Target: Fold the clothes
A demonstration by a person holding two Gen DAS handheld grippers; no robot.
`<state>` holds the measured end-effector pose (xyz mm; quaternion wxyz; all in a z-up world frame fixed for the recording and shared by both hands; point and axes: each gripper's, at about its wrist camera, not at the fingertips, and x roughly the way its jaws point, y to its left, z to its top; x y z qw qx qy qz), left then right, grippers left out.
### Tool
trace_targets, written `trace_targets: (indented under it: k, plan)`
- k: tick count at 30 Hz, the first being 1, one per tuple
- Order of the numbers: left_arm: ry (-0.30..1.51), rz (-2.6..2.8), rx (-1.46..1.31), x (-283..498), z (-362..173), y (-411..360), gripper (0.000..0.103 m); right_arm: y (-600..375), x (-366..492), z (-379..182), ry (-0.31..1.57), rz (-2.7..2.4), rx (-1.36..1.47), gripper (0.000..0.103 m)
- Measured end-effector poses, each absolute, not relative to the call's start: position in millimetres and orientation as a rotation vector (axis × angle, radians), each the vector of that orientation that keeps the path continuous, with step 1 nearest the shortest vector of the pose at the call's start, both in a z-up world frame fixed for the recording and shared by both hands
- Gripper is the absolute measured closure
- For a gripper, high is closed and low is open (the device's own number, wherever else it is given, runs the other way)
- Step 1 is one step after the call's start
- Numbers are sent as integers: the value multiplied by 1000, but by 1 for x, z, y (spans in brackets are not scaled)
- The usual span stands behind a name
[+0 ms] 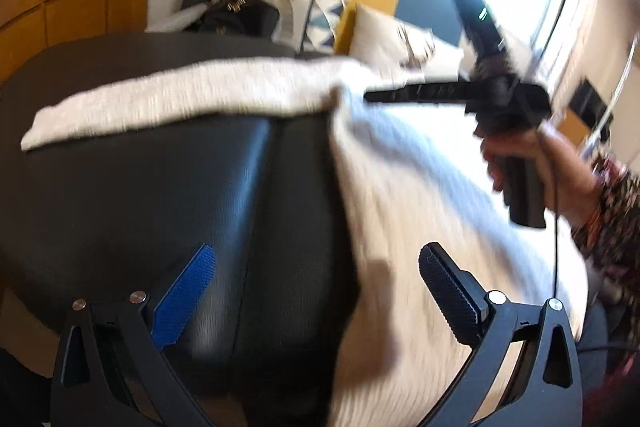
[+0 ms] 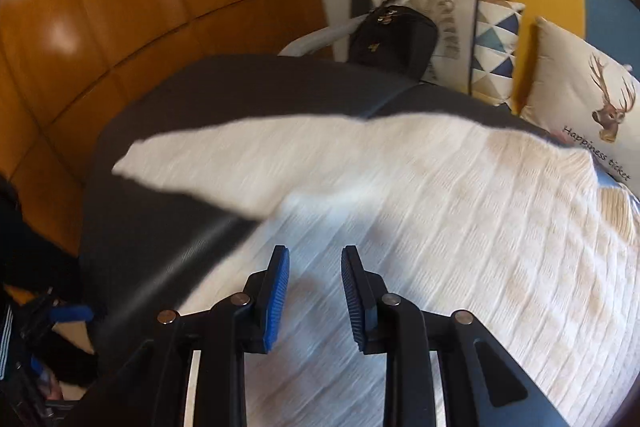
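A white knitted sweater point(image 2: 440, 211) lies spread on a dark tabletop point(image 2: 160, 227), its body toward the right and one sleeve point(image 1: 168, 99) stretched out flat to the left across the far part of the surface.

The left gripper point(image 1: 316, 291) hangs over the near edge with its fingers spread wide and nothing between them. The blue-padded finger point(image 1: 184, 303) is over bare dark surface, the other over the sweater's body, so the sweater's left edge runs between the two.

The right gripper point(image 2: 314, 295) is over the sweater's body, just right of where the sleeve joins. Its fingers stand a little apart, a clear gap showing, with no cloth pinched.

In the left wrist view the right gripper appears from the side, held by a hand point(image 1: 520, 163) above the sweater's far right part.
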<state>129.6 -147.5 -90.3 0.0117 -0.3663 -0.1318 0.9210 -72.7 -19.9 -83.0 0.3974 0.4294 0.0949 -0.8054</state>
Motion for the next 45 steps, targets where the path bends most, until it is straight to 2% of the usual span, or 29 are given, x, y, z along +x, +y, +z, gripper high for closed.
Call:
trace_targets:
  k: [4,6,8,12,15,21,23,26,28,30,35,39,45]
  plan:
    - [-516,2849,-1166,98,-89,-143,0,-51,-102,-86,436,-2081,1101,76]
    - [-532,2819,-1179,88,-90,-138,0,-57,-116,-88,448,-2101,1104,76]
    - [-472,2810,-1189,85,-91,-126,0,-63,-131,-97,434,-2087,1145,76]
    - [-276,2825,-1238,85,-100,-95,0,-86,-141,-109,566,-2031,1113,76]
    - [-241,2833,-1268,88,-112,-93,0,-95,-145,-112,593,-2037,1089,75]
    - [-159,2846,-1279,95,-118,-86,0,-102,-151,-116,543,-2073,1043,73]
    - [-203,2822,-1292,97,-116,-88,0,-98,-150,-111,501,-2048,1047,73]
    - [-367,2778,-1265,93,-100,-102,0,-57,-136,-84,317,-2063,973,73]
    - [-411,2809,-1217,76,-86,-105,0,-19,-125,-72,252,-2119,953,73]
    - [-418,2843,-1177,58,-69,-108,0,21,-120,-69,266,-2205,978,72]
    - [-321,2902,-1137,-8,-53,-95,0,126,-131,-81,250,-2387,1098,72]
    - [-138,2920,-1216,-73,-69,-74,0,206,-147,-95,111,-2524,1217,72]
    - [-39,2942,-1395,-144,-107,-61,0,262,-172,-119,-99,-2565,1308,72]
